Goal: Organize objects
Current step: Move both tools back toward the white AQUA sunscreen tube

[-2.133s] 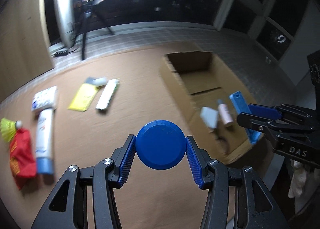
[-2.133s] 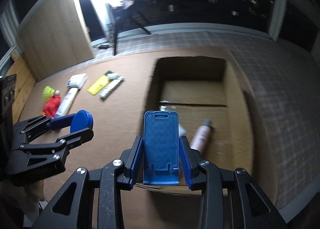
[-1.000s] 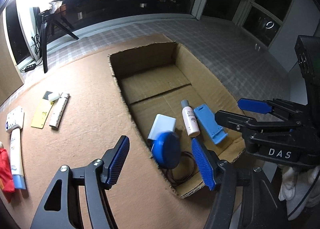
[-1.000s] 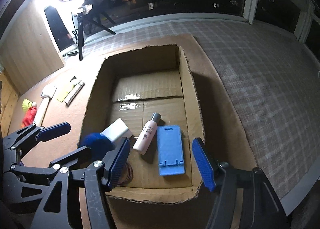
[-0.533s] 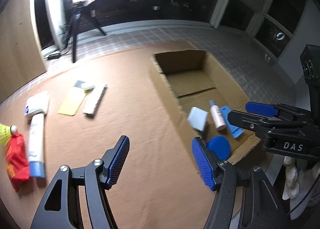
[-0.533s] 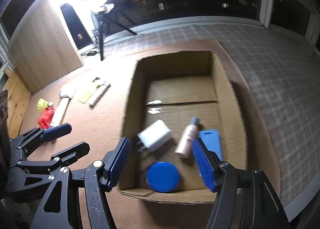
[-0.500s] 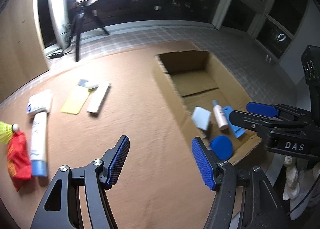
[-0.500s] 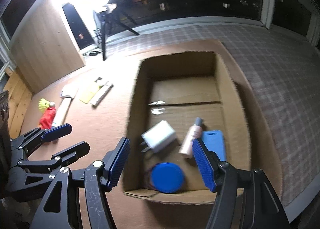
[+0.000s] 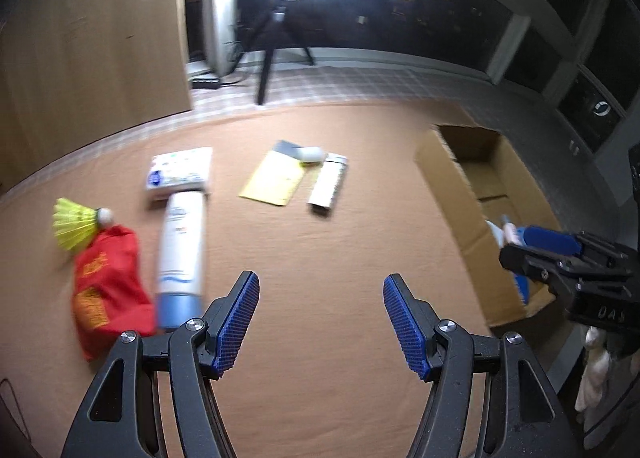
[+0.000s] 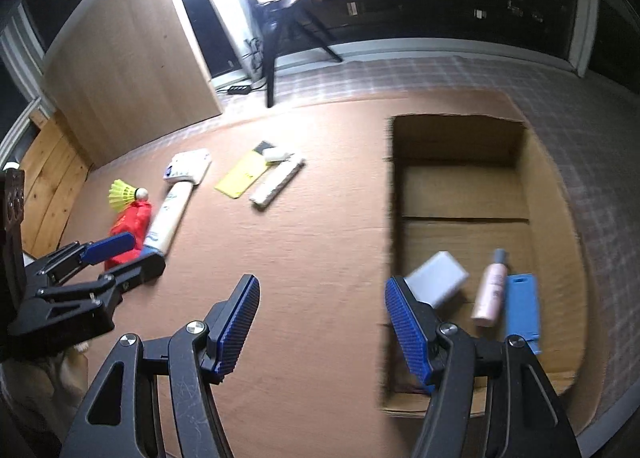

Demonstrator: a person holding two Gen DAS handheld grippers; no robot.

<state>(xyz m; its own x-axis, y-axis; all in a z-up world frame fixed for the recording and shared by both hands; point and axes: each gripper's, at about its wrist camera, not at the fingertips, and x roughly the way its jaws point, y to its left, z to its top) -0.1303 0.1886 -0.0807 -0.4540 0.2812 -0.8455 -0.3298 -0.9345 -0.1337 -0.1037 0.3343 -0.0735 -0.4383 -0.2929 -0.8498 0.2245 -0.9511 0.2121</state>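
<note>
With both the left tongs [image 9: 320, 318] and the right tongs [image 10: 320, 322] spread and empty, we judge the white tube [image 9: 182, 248], lying at centre left, light but slippery, best gripped across its middle.

Matt corrugated cardboard forms the box [image 10: 556, 177], the mat [image 9: 320, 258] beneath looks like matt brown woven cloth, the tube [image 9: 181, 246] is glossy white plastic, the pouch [image 9: 106, 290] crinkly red, and both grippers' [image 9: 321, 322] [image 10: 321, 324] pads [image 9: 238, 318] are ribbed blue on black plastic.
</note>
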